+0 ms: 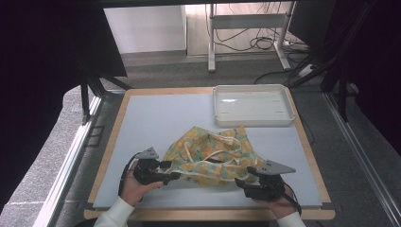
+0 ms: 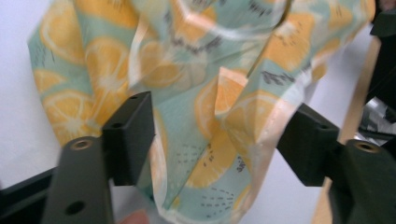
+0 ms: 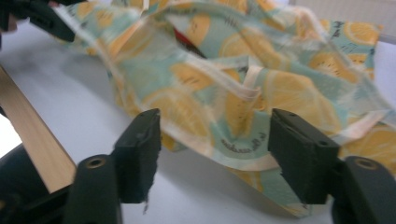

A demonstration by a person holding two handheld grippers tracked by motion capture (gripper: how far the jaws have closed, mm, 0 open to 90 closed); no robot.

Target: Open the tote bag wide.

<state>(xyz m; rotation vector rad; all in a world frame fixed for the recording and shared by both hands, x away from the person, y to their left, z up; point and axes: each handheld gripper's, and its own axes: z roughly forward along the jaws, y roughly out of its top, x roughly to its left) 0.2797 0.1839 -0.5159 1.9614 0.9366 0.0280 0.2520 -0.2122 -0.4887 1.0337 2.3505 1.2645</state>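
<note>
Both hand-held grippers sit at the near edge of the counter [image 1: 142, 118], and I have each with its jaws standing apart: the left hand-held gripper [image 1: 174, 176] with a fold of the cloth [image 1: 213, 153] between its pads but not pinched, the right hand-held gripper [image 1: 241, 182] with the cloth's hem just beyond its tips, nothing held. In the left gripper view the cloth [image 2: 201, 93] hangs loose between the jaws; in the right gripper view it [image 3: 243, 84] lies rumpled on the counter ahead. The cloth sits bunched in the middle of the counter toward the near side, its white cords tangled on top, with the tray [image 1: 253, 105] beyond it at the far right, apart from it.

I judge the step to be a fresh grasp. To do it well I would pick one single layer at each near corner, keep the cords out of the bite, close fully, then lift both sides evenly so that the folds fall out.
</note>
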